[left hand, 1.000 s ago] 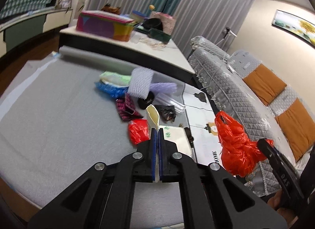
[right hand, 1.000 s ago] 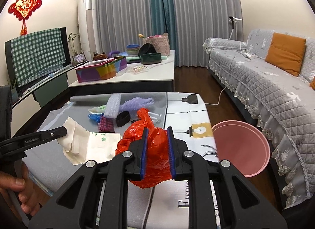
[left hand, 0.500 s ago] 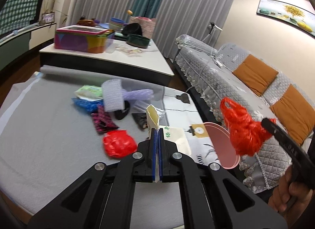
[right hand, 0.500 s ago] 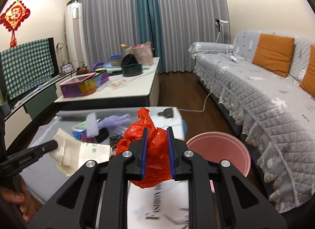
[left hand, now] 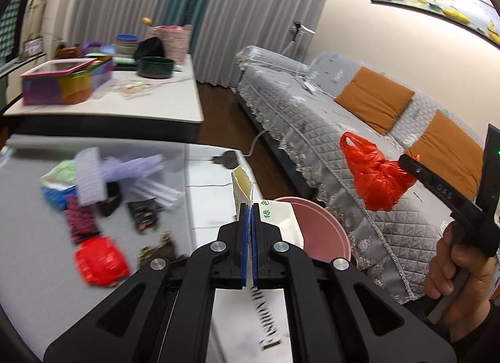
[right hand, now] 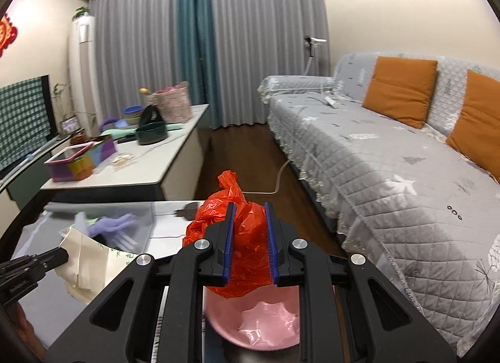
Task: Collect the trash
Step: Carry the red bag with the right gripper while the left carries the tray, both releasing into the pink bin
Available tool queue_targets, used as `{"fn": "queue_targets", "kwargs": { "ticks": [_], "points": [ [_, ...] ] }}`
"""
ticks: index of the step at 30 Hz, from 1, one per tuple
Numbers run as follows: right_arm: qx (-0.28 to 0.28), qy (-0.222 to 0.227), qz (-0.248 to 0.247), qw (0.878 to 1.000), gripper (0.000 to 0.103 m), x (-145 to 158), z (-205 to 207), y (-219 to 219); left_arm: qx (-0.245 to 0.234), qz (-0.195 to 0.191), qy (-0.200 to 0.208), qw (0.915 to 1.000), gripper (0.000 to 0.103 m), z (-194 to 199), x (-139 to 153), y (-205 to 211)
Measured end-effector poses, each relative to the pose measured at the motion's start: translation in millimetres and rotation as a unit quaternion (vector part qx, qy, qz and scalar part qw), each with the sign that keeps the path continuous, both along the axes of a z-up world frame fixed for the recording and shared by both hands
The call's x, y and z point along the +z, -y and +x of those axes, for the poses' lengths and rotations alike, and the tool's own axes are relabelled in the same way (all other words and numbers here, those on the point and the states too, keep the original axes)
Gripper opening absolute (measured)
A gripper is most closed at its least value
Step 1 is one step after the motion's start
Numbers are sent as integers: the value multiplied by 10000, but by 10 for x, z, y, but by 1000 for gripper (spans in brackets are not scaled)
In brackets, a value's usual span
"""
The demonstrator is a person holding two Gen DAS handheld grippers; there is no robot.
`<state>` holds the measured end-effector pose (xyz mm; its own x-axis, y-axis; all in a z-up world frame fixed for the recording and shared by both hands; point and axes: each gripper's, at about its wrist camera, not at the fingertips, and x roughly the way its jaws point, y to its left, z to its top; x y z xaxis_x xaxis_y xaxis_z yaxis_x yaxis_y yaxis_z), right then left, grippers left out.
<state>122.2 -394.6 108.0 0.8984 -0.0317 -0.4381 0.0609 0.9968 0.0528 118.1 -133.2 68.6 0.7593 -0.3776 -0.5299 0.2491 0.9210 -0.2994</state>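
Note:
My left gripper (left hand: 249,206) is shut on a cream paper bag (left hand: 242,185) and holds it above the table edge, beside the pink bin (left hand: 315,231). My right gripper (right hand: 249,206) is shut on a crumpled red plastic bag (right hand: 247,238), held in the air directly above the pink bin (right hand: 259,325), which has a pink liner. In the left wrist view the red bag (left hand: 375,175) hangs to the right over the bin. Several pieces of trash lie on the grey table (left hand: 31,253), including a red wrapper (left hand: 101,260).
A grey sofa (right hand: 390,160) with orange cushions runs along the right. A white coffee table (left hand: 125,100) with a colourful box and bowls stands behind. The paper bag also shows in the right wrist view (right hand: 90,260), at lower left.
Both grippers have moved right, away from the trash pile toward the pink bin. The red bag now hangs over the bin's opening; the paper bag is closer to the bin.

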Motion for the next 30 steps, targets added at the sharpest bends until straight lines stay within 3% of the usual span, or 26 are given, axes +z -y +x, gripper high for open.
{"fn": "queue_targets", "kwargs": {
  "ticks": [6, 16, 30],
  "points": [
    [-265, -156, 76, 9995, 18, -256, 164, 276, -366, 107, -24, 9993, 2, 238, -72, 482],
    [-534, -383, 158, 9977, 18, -431, 413, 540, -792, 293, -182, 9963, 2, 602, -325, 1070],
    [-544, -680, 172, 9961, 18, -623, 588, 586, -998, 448, -419, 9931, 2, 883, -569, 1335]
  ]
}}
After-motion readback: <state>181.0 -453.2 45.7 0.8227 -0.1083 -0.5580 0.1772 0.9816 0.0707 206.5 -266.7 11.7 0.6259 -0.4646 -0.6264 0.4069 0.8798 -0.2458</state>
